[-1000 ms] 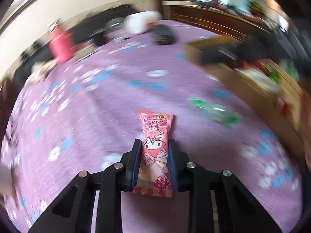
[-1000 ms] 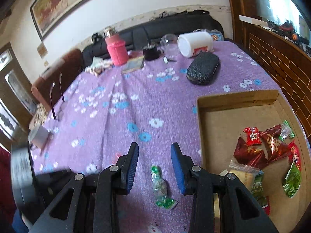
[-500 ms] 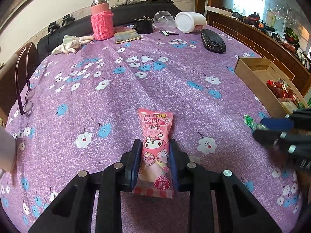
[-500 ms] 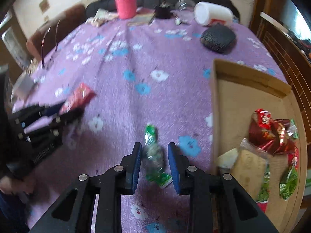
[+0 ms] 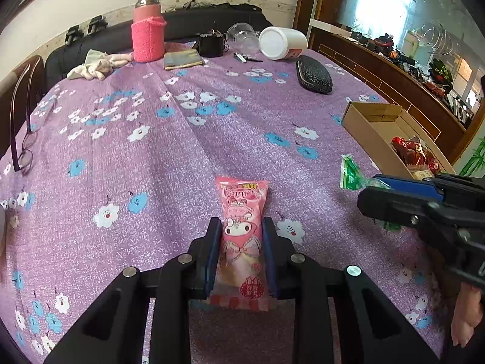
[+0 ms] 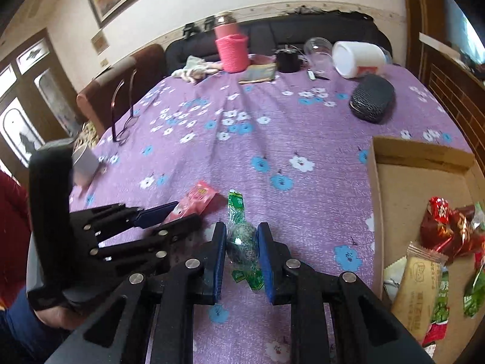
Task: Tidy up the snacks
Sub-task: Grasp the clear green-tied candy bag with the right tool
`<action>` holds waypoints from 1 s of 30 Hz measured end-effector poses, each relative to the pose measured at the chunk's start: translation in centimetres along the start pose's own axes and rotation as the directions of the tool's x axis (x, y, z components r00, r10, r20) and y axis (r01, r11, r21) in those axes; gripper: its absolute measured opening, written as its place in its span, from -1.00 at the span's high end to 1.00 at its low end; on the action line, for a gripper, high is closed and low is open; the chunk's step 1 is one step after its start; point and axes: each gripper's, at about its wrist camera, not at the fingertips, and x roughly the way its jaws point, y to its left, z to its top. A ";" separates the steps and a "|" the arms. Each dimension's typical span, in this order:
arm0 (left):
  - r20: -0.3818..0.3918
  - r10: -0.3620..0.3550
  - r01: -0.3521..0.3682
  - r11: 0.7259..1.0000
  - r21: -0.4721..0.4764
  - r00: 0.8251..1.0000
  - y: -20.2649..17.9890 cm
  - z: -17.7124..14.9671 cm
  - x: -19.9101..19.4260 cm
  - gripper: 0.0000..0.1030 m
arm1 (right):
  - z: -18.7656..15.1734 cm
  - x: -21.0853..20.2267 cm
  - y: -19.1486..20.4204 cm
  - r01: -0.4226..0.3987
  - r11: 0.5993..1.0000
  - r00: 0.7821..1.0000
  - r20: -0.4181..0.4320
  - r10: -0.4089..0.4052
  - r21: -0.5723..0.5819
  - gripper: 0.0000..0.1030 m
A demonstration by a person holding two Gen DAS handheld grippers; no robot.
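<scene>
My left gripper (image 5: 239,227) is shut on a pink cartoon snack packet (image 5: 242,230), held just above the purple flowered tablecloth. It also shows in the right wrist view (image 6: 182,212) with the pink packet (image 6: 197,197). My right gripper (image 6: 242,235) is shut on a green-and-clear candy packet (image 6: 241,236); it shows at the right of the left wrist view (image 5: 368,192) with the green packet (image 5: 350,173). A cardboard box (image 6: 376,200) to the right holds several snack packets (image 6: 445,224); it also shows in the left wrist view (image 5: 363,127).
At the far end of the table stand a pink-sleeved bottle (image 5: 147,30), a white jar on its side (image 5: 282,42), a black case (image 5: 313,74), a cloth (image 5: 97,66) and a notebook (image 5: 182,60). Glasses (image 5: 21,139) lie at the left edge.
My right gripper closed on the green packet and lifted it off the cloth. The left gripper steadied with the pink packet still held, near the right gripper.
</scene>
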 end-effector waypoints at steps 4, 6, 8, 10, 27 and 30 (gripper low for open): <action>0.002 -0.004 0.004 1.000 0.004 1.000 -0.3 -0.1 -0.1 0.50 | 0.3 0.2 -0.3 0.012 0.999 1.000 0.000 -0.012 0.033 0.57; 0.002 -0.004 0.004 1.000 0.006 1.000 -0.4 0.0 -0.1 0.50 | 0.4 0.4 -0.7 0.020 0.998 1.000 -0.002 -0.020 0.053 0.57; 0.004 -0.007 0.007 1.000 0.007 1.000 -0.3 0.0 -0.2 0.50 | 0.4 0.5 -1.0 0.024 0.997 1.000 -0.005 -0.024 0.067 0.57; 0.006 -0.007 0.007 1.000 0.007 1.000 -0.4 0.0 -0.2 0.50 | 0.4 0.6 -1.3 0.034 0.996 0.999 -0.010 -0.033 0.078 0.57; 0.021 -0.014 0.014 1.000 0.015 1.000 -0.5 0.0 -0.6 0.50 | 0.5 0.3 -1.5 0.048 0.995 0.999 0.003 -0.048 0.091 0.57; 0.031 -0.011 0.010 1.000 0.020 0.999 -0.6 0.0 -0.8 0.50 | 0.6 0.0 -1.7 0.047 0.994 0.999 0.012 -0.049 0.098 0.57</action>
